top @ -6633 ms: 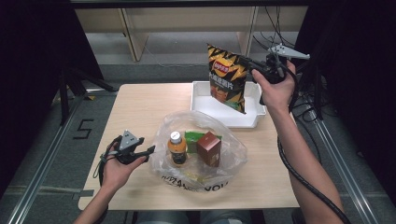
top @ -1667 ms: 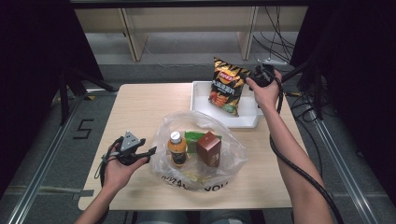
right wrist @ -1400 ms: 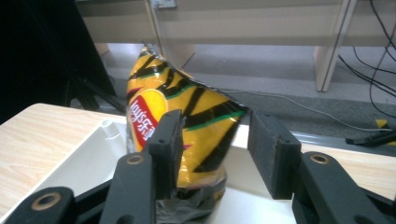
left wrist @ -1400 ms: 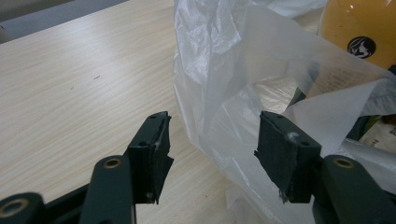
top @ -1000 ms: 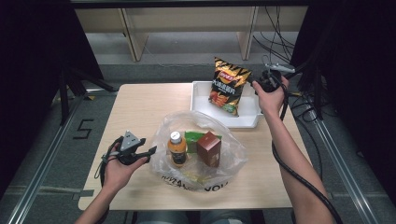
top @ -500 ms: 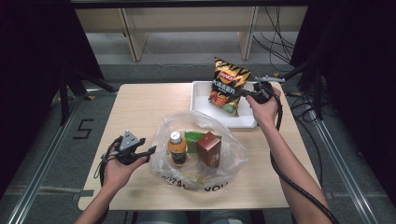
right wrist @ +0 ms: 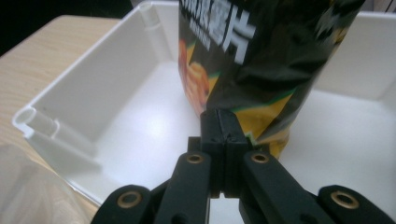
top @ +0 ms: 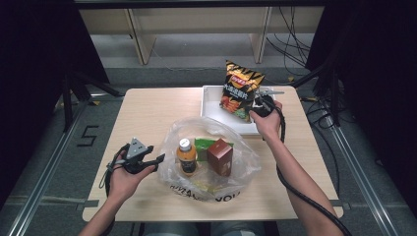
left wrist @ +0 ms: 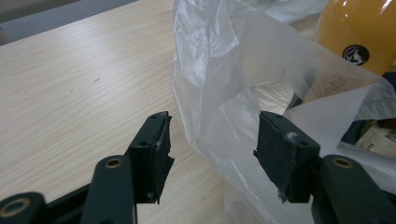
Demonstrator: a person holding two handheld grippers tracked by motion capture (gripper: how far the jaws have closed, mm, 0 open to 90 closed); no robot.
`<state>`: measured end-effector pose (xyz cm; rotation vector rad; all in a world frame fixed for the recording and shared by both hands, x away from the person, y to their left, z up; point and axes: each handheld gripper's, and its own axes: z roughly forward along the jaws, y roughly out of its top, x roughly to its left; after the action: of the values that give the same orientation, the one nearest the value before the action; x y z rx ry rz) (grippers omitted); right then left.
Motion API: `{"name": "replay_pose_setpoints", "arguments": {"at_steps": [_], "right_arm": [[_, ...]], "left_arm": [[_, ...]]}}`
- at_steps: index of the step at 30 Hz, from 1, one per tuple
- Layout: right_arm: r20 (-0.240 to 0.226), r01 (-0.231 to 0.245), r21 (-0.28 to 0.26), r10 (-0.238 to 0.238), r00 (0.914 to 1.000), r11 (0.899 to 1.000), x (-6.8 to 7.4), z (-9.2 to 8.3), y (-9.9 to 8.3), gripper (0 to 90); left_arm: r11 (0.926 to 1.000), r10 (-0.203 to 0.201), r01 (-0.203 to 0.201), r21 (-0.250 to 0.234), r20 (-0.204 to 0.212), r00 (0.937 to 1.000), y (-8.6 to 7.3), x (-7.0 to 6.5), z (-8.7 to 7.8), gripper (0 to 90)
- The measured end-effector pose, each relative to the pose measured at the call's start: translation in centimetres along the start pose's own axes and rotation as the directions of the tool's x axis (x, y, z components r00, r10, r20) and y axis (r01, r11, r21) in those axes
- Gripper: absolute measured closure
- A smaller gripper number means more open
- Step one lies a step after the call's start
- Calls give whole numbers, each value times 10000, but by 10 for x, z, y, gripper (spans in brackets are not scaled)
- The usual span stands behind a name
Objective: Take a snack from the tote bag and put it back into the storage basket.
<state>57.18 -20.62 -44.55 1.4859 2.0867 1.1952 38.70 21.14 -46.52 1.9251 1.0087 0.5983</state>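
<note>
At the left of the light wooden bench (top: pixel 147 113), the person's left hand (top: pixel 123 179) holds the left hand-held gripper (left wrist: pixel 212 140) low over the surface, pointed toward the clear plastic bag (top: pixel 211 184). In the left gripper view its two black jaws stand well apart, released, with a fold of the bag's thin film lying between them and touching the right-hand pad; the left-hand pad is clear of the film, over bare wood.

The bag lies open in the middle of the bench, near the front edge, with dark lettering on its lower face. Inside it stand an orange drink bottle (top: pixel 186 157) with a white cap and, just beside it to the right, a brown carton (top: pixel 220 157); a green packet (top: pixel 202 145) lies behind and between them.

Beyond the bag, toward the right rear of the bench, sits a white plastic tray (top: pixel 211 105). A black and orange bag of crisps (top: pixel 239 91) stands upright in it, leaning slightly. The right hand-held gripper (right wrist: pixel 223 123) is clenched on the lower edge of the crisp bag, jaws pressed together with the foil pinched between them, the bag's bottom just above the tray floor. The right hand (top: pixel 265 120) reaches in from the tray's near right corner.
</note>
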Motion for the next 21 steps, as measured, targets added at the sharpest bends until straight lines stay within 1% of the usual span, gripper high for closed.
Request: {"name": "replay_pose_setpoints", "arguments": {"at_steps": [1, 2, 3, 4, 5, 6, 7, 8, 9, 10, 11, 12, 13, 14, 15, 16, 17, 18, 19, 20, 21], "right_arm": [[44, 79, 10, -79, 10000, 10000, 0, 1, -1, 900], [29, -64, 113, 64, 10000, 9999, 1, 3, -3, 900], [18, 341, 160, -342, 9994, 9993, -2, 4, -4, 900], [-13, 351, 282, -351, 9994, 9990, -1, 5, -6, 900], [-35, 55, 295, -54, 10000, 9995, 1, 6, -7, 900], [-45, 340, 255, -339, 9994, 9991, -2, 8, -7, 900], [-48, 366, 273, -365, 9993, 9990, -2, 10, -8, 900], [9, 153, 338, -153, 9999, 9993, 0, 11, -8, 900], [22, 218, 387, -219, 9998, 9990, 0, 12, -9, 900], [-45, 373, 448, -371, 9993, 9983, -1, 13, -9, 900], [-24, 132, 419, -131, 9999, 9990, 1, 15, -9, 900], [31, -112, 684, 110, 9999, 9976, 3, 14, -8, 900], [61, 573, 556, -577, 9983, 9968, -3, 17, -9, 900], [91, 424, 637, -431, 9990, 9971, -1, 18, -9, 900], [51, 532, 674, -537, 9985, 9963, -2, 20, -9, 900], [191, 761, 644, -775, 9968, 9950, -4, 21, -10, 900], [194, 210, 722, -225, 9996, 9972, 0, 22, -11, 900], [206, 303, 803, -320, 9993, 9963, -1, 24, -11, 900], [207, 595, 810, -613, 9979, 9949, -5, 26, -13, 900], [188, 445, 990, -466, 9987, 9941, -4, 26, -12, 900], [218, 491, 899, -513, 9984, 9947, -5, 28, -13, 900]], "left_arm": [[10000, 80, -80, 1, -28, 10000, 0, 0, 0, 440], [10000, 3, -3, 3, -2, 10000, 0, 0, 0, 440], [10000, 9, -9, -8, 12, 10000, 0, 0, 0, 440], [10000, 4, -4, -4, 28, 10000, 0, 0, 0, 440], [10000, 5, -5, -14, 28, 10000, 0, 0, 1, 440], [10000, 15, -15, -17, 42, 10000, 0, 0, 1, 440], [10000, 17, -17, -15, 38, 10000, 0, 0, 1, 440], [10000, 22, -22, -25, 37, 10000, 0, 0, 0, 440], [9999, 106, -106, -21, -8, 9999, 0, 0, 0, 440], [9999, 99, -99, -21, -14, 10000, 0, 0, 0, 440], [10000, 69, -69, -9, -34, 10000, 0, 0, 0, 440], [10000, 65, -65, -16, -34, 10000, 0, 0, 0, 440], [10000, 69, -69, -9, -33, 10000, 0, 0, 0, 441], [10000, 69, -69, -7, -28, 10000, 0, 0, 0, 440], [10000, -13, 13, -8, 0, 10000, 0, 0, 0, 441], [10000, -15, 15, -7, 12, 10000, 0, 0, 0, 440], [10000, -7, 7, -8, -1, 10000, 0, 0, 0, 440], [10000, 5, -5, 4, 1, 10000, 0, 0, 0, 440], [10000, 6, -6, 3, 1, 10000, 0, 0, 0, 440], [10000, 8, -8, 2, 7, 10000, 0, 0, 0, 440], [10000, 5, -5, -1, 6, 10000, 0, 0, 0, 440]]}}
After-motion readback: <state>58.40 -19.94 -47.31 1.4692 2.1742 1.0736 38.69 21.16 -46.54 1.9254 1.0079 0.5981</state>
